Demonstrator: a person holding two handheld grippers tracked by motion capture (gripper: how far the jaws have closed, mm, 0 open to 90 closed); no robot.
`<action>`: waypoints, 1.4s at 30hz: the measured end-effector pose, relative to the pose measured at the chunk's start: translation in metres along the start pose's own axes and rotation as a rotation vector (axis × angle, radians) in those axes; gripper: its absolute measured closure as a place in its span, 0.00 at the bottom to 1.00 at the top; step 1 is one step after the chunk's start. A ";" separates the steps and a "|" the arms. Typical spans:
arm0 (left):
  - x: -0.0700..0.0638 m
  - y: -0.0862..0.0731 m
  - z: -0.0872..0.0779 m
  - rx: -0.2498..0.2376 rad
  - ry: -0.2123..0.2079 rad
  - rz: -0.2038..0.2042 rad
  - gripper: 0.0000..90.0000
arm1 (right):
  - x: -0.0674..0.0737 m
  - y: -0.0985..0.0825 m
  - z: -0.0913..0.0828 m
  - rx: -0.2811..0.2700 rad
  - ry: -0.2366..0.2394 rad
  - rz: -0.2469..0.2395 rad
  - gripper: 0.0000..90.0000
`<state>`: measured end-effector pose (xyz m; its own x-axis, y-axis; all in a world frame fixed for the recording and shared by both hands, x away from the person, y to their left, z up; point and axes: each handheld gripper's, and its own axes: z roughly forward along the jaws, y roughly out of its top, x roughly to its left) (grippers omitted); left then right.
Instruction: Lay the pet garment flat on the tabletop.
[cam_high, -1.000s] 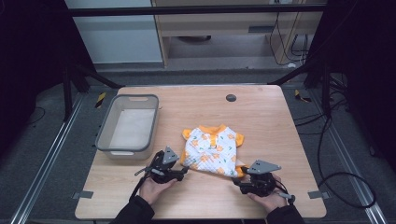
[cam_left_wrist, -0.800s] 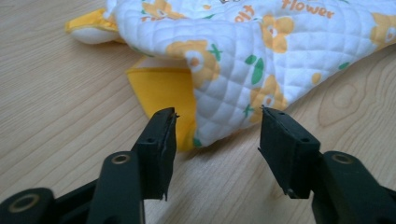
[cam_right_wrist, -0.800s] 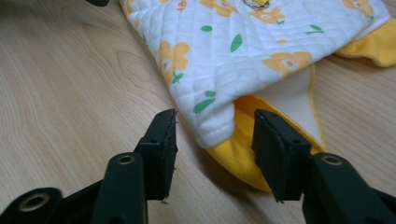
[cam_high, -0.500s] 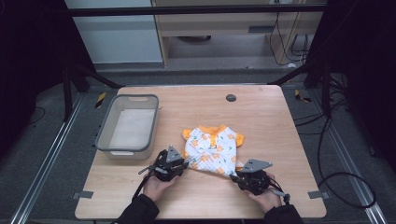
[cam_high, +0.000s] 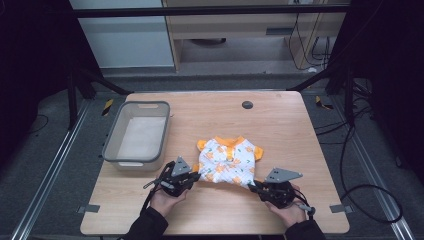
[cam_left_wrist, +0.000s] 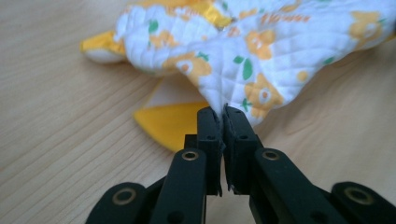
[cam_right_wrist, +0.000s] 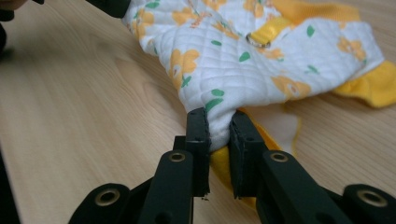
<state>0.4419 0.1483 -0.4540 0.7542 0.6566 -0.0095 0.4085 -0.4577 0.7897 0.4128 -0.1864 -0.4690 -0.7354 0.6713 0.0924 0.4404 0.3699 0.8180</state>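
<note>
**Quilted garment pinched at both near corners, ready to lift**

Quilted white cotton, printed with orange flowers and green leaves and trimmed in yellow, makes up the small garment (cam_high: 227, 161) lying at the lower centre of the high view on the pale wooden table (cam_high: 280, 120). Its near hem is caught at two corners. The left gripper (cam_left_wrist: 222, 116) has just been closing, and in the left gripper view its black jaws stand almost together on a thin fold of the white cloth. The right gripper (cam_right_wrist: 218, 122) has also just been closing; its jaws stay a little wider, with a thicker bunch of white and yellow fabric squeezed between them. Between the two grips the hem looks drawn taut, though the high view is too small to be sure.

The step in hand appears to be taking hold of the hem, and it looks done. A grey plastic basin (cam_high: 116, 145) sits at the left of the high view, well apart from the garment. The next move likely calls for raising both hands together, evenly, so neither corner slips free.
</note>
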 end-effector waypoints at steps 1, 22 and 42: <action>-0.002 0.002 -0.008 -0.019 -0.011 0.002 0.96 | 0.001 0.001 -0.003 -0.012 0.008 0.008 0.88; 0.005 -0.022 -0.023 -0.029 0.025 -0.065 0.66 | -0.009 0.005 -0.008 0.013 0.037 0.087 0.89; -0.014 -0.033 0.016 0.101 -0.045 0.021 0.84 | -0.004 0.004 -0.001 0.029 0.028 0.057 0.90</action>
<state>0.4260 0.1443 -0.4896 0.7842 0.6200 -0.0232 0.4407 -0.5303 0.7243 0.4166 -0.1882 -0.4655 -0.7228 0.6736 0.1545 0.4963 0.3503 0.7943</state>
